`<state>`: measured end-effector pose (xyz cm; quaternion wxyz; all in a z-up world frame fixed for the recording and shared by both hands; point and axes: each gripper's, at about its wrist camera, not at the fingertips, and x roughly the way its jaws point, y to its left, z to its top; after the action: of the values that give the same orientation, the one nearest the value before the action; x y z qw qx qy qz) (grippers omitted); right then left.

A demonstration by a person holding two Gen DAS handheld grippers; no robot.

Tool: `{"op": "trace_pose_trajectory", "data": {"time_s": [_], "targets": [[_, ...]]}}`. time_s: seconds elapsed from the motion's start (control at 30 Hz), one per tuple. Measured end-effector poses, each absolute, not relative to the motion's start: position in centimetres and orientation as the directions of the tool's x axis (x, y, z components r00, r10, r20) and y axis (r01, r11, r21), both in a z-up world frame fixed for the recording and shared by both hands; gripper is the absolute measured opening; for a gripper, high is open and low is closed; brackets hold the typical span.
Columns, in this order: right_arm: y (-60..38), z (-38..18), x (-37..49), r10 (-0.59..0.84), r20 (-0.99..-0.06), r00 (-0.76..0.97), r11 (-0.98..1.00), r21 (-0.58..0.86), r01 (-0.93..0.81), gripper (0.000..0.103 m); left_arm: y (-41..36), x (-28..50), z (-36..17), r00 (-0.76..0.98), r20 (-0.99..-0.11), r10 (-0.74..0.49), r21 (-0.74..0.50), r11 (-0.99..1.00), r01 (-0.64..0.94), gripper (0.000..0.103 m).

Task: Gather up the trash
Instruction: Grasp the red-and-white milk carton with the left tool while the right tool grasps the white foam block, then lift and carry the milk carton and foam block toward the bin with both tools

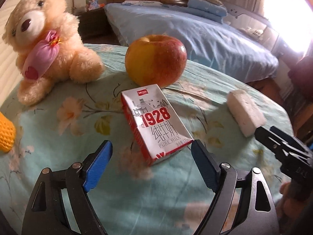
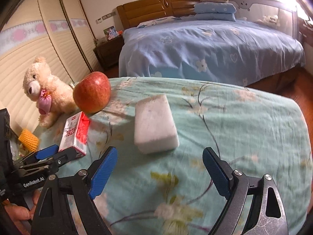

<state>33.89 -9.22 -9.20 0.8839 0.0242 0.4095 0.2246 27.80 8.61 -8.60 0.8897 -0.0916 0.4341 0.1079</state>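
Note:
A silver and red milk carton marked 1928 lies flat on the floral tablecloth. My left gripper is open, and the carton's near end sits between its blue fingertips; the pads do not press on it. The carton and the left gripper also show at the left of the right wrist view. A white foam block lies just ahead of my right gripper, which is open with nothing between its fingers. The same block shows to the carton's right.
A red and yellow apple stands just behind the carton, with a cream teddy bear at the back left. A yellow foam net lies at the left edge. A blue bed stands beyond the table. A hand holds the left gripper.

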Motion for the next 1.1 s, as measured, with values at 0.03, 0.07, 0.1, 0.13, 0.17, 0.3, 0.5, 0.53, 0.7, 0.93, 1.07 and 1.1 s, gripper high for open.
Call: {"op": "trace_pose_trajectory", "data": {"time_s": [0.03,0.07,0.1,0.13,0.17,0.3,0.5,0.53,0.7,0.93,1.07,1.1], "targets": [[-9.0,-9.2,34.2,0.417,-0.713,0.563,0.897,0.224,-0.38,0.09,8.7,28.1,-8.7,0.592,-0.797,0.121,-0.064,0.957,-0.281,0.086],[-8.7,-9.2,34.7,0.418,-0.715,0.561,0.895,0.218,-0.389,0.09,8.8,28.5,-8.8,0.586,-0.8,0.128,-0.06,0.955,-0.29,0.086],[-8.5,-9.3,35.0,0.417,-0.717,0.558,0.894,0.214,-0.394,0.09,8.7,28.7,-8.9,0.582,-0.802,0.135,-0.055,0.953,-0.297,0.086],[-8.2,-9.4,35.4,0.415,-0.721,0.554,0.893,0.207,-0.399,0.09,8.8,29.2,-9.1,0.572,-0.807,0.148,-0.045,0.95,-0.309,0.086],[-7.9,-9.5,35.6,0.411,-0.725,0.553,0.894,0.201,-0.401,0.089,8.9,29.4,-9.3,0.565,-0.81,0.155,-0.04,0.948,-0.317,0.086],[-7.0,-10.3,36.8,0.395,-0.742,0.541,0.895,0.179,-0.408,0.078,9.3,29.9,-9.8,0.568,-0.805,0.169,-0.022,0.949,-0.314,0.066],[-7.0,-10.5,36.2,0.378,-0.746,0.548,0.901,0.16,-0.403,0.049,8.8,28.9,-9.2,0.603,-0.787,0.132,-0.031,0.967,-0.252,0.057],[-7.2,-10.4,35.9,0.381,-0.746,0.547,0.9,0.164,-0.403,0.049,8.4,28.2,-9.0,0.609,-0.783,0.13,-0.023,0.971,-0.237,0.057],[-8.4,-10.1,33.6,0.418,-0.731,0.54,0.892,0.219,-0.395,0.049,6.5,25.5,-7.8,0.634,-0.769,0.074,-0.032,0.988,-0.153,0.057],[-10.8,-9.6,29.5,0.437,-0.715,0.546,0.894,0.277,-0.352,0.049,3.1,22.0,-6.4,0.657,-0.754,-0.007,-0.035,0.999,-0.03,0.057],[-12.5,-9.3,27.4,0.426,-0.71,0.56,0.903,0.293,-0.316,0.049,1.6,20.3,-5.9,0.663,-0.748,-0.037,-0.036,0.999,0.016,0.056],[-13.0,-9.2,26.6,0.427,-0.705,0.566,0.903,0.302,-0.306,0.049,1.2,19.8,-5.8,0.664,-0.746,-0.045,-0.036,0.999,0.028,0.056]]}}
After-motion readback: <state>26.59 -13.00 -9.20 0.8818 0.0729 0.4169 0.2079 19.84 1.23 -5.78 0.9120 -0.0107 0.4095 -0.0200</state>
